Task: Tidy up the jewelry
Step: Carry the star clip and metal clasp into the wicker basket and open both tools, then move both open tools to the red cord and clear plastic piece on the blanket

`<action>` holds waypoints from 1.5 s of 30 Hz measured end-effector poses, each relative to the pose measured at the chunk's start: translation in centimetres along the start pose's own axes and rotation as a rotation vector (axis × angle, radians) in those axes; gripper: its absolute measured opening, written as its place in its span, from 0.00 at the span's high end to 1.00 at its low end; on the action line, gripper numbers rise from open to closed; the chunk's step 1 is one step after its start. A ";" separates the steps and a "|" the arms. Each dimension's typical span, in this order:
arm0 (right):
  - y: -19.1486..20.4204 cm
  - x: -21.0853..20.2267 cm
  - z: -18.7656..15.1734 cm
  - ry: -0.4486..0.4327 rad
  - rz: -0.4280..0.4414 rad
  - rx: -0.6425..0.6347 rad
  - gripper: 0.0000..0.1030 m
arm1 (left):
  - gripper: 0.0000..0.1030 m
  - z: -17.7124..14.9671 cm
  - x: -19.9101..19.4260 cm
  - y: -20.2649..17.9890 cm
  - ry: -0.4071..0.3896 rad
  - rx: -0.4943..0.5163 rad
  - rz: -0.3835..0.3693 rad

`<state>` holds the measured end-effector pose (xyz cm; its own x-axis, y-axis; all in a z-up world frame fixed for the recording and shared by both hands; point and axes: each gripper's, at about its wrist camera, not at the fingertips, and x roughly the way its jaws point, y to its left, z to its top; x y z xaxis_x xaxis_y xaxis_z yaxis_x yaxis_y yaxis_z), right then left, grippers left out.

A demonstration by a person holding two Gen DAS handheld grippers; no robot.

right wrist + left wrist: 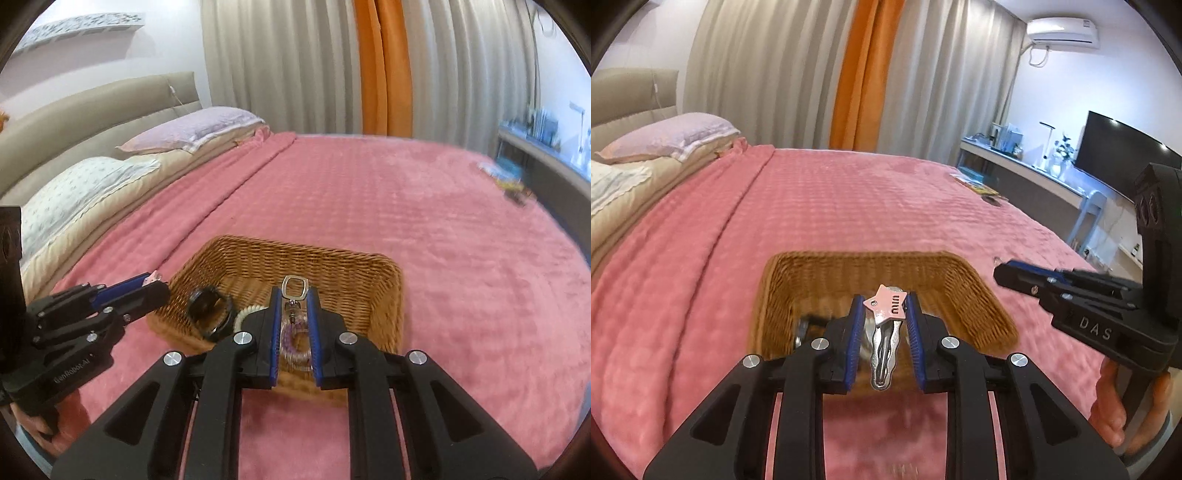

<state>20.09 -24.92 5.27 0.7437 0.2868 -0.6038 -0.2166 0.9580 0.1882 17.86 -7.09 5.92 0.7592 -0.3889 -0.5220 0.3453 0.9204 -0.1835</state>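
My left gripper (885,308) is shut on a silver hair clip with a pink star (886,306), held above the near end of a wicker basket (975,291) on the pink bedspread. My right gripper (294,299) is shut on a clear charm with a silver clasp loop (294,288) and a purple bead ring, held over the same basket (317,260). Inside the basket lie a black bangle (210,312) and a white coil hair tie (245,315). Each gripper appears beside the basket in the other's view: the right gripper (1010,276), the left gripper (149,286).
The pink bedspread (849,206) stretches beyond the basket. Pillows (192,127) and a beige headboard (110,96) lie to the left. Small items (982,190) sit at the bed's far right corner. A desk with a dark screen (1123,155) stands past it.
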 end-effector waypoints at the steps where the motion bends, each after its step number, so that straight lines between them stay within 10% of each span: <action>1: -0.4 0.8 0.3 0.016 0.008 0.014 0.89 | 0.79 0.3 0.9 0.2 0.005 -0.007 -0.003; 21: -2.1 10.4 -0.8 0.258 -0.033 0.071 0.88 | 0.78 -1.0 8.6 2.8 0.161 -0.075 0.006; 25: -1.8 9.2 -0.7 0.245 -0.037 0.063 0.74 | 0.55 -1.0 7.2 3.0 0.144 -0.092 -0.027; 45: 3.6 -7.7 -7.2 0.066 0.073 -0.005 0.67 | 0.53 -4.6 -9.6 0.2 -0.021 -0.091 -0.051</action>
<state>9.01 -23.58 5.03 0.6825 0.3556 -0.6386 -0.2720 0.9345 0.2297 8.13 -2.99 7.11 0.7534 -0.4355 -0.4926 0.3332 0.8988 -0.2849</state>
